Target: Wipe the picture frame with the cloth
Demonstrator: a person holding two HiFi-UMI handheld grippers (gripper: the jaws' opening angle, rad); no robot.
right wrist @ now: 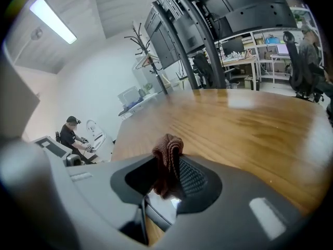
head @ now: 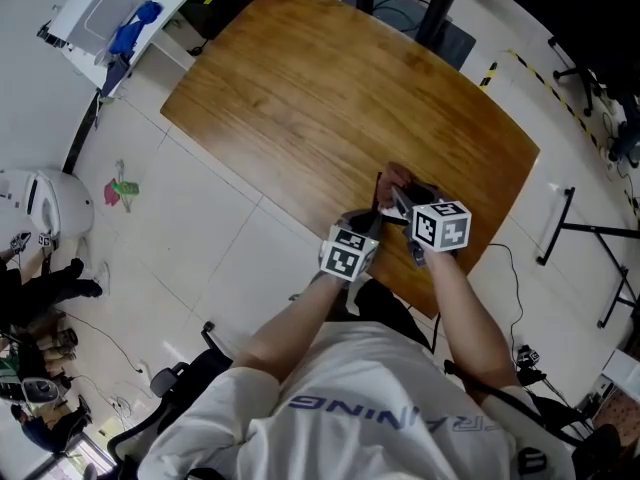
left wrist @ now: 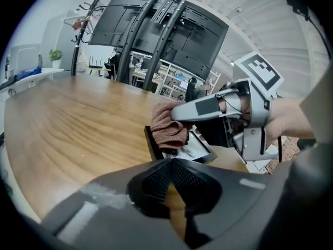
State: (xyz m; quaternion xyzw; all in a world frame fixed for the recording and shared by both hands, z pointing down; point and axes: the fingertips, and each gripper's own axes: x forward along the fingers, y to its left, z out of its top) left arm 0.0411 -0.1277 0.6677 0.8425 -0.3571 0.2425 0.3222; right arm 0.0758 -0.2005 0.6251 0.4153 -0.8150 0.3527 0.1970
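hanging from right gripper (right wrist: pixel 167 180), cloth (right wrist: pixel 167 152)

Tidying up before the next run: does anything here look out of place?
Only one thing: a small pink-and-green scrap lies loose on the floor left of the table. The picture frame under the right gripper's cloth looks intact.

black picture frame (left wrist: pixel 152 144) is lying flat on the wooden table (left wrist: pixel 78 124), glass up, scrunched reddish-brown knit cloth (left wrist: pixel 167 128) on top
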